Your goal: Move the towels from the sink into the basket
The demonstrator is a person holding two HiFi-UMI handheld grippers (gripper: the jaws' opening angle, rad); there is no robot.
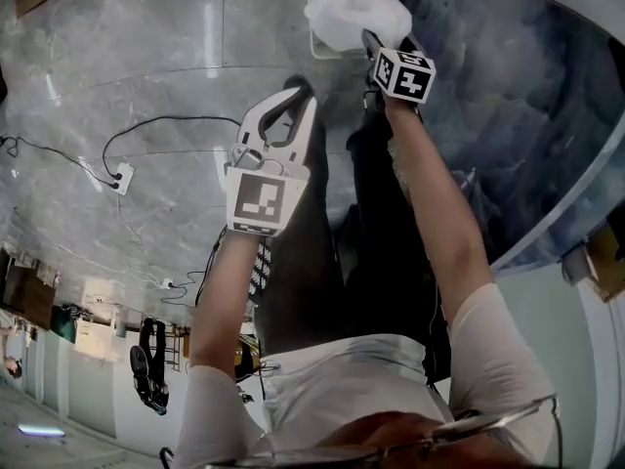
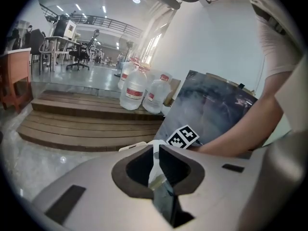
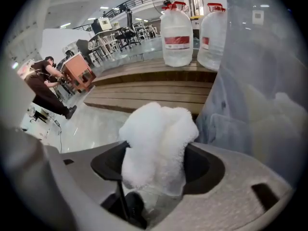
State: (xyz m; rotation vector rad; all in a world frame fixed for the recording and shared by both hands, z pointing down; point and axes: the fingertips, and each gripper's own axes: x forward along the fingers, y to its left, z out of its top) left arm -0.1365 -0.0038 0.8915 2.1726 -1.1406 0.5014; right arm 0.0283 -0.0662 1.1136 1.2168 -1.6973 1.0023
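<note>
A fluffy white towel (image 3: 156, 148) sits between the jaws of my right gripper (image 3: 159, 170), which is shut on it. In the head view the towel (image 1: 354, 10) hangs just past that gripper's marker cube (image 1: 403, 74), over a white container (image 1: 327, 43) at the top edge; little of the container shows. My left gripper (image 1: 296, 96) hovers lower and to the left, jaws together with nothing in them. In the left gripper view its pads (image 2: 169, 165) leave only a thin slit, through which something white shows. No sink is in view.
A dark marbled slab (image 1: 508, 115) curves along the right. On the marble floor lie a cable and a power strip (image 1: 121, 178). Large water jugs (image 2: 136, 88) stand on wooden steps (image 2: 86, 124). A person (image 3: 45, 88) bends over far back.
</note>
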